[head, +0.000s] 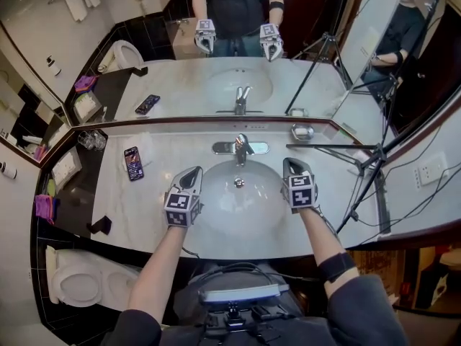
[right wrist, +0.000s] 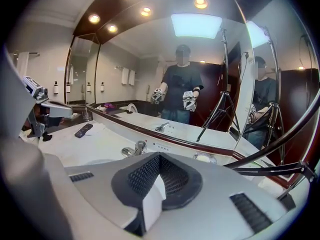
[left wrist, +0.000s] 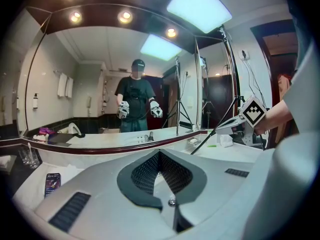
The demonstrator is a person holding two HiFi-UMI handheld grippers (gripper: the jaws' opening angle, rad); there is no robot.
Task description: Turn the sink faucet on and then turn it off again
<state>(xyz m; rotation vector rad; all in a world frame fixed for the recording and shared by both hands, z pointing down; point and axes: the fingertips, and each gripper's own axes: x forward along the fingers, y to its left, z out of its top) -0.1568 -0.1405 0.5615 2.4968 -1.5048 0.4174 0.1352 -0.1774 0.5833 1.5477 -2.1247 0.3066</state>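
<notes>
The faucet point(head: 241, 148) stands at the back rim of the sink point(head: 216, 225), in the middle of the pale counter point(head: 169, 146), its lever pointing roughly straight toward the person. Whether water runs from it is hard to tell at this size.

The left gripper point(head: 194, 171) hovers over the basin's edge, in front of the faucet and to its left. Its jaws are pressed together with nothing between them. The right gripper point(head: 289, 163) hangs in front of the faucet and to its right, jaws likewise pressed together and empty. Neither touches the faucet, and the space straight in front of it, between the two grippers, lies open.

Left of the faucet a phone point(head: 133, 163) lies flat on the counter, well apart from the basin. To its right, near the mirror point(head: 238, 85) edge, sits a soap dish point(head: 302, 131). Beyond that a dark tripod leg point(head: 335, 147) runs level across the counter's right end, narrowing the room on that side.
</notes>
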